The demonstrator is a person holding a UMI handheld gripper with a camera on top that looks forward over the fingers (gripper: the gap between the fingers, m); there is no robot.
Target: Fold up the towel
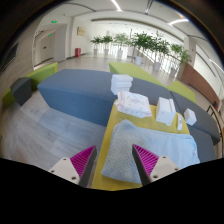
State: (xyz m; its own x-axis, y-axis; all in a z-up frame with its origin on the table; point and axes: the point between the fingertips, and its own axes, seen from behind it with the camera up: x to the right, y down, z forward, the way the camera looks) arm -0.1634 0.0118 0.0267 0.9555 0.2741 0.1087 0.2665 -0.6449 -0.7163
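Note:
A light grey-blue towel lies flat on a yellow table, just ahead of my fingers and reaching between them. My gripper is open, its two pink pads apart, hovering over the towel's near left corner. Nothing is held between the fingers. The left fingertip sits over the table's left edge, the right fingertip over the towel.
Several folded white towels lie further along the yellow table, with more at the far right. A blue upholstered seat and green bench lie to the left. Potted plants stand in the background.

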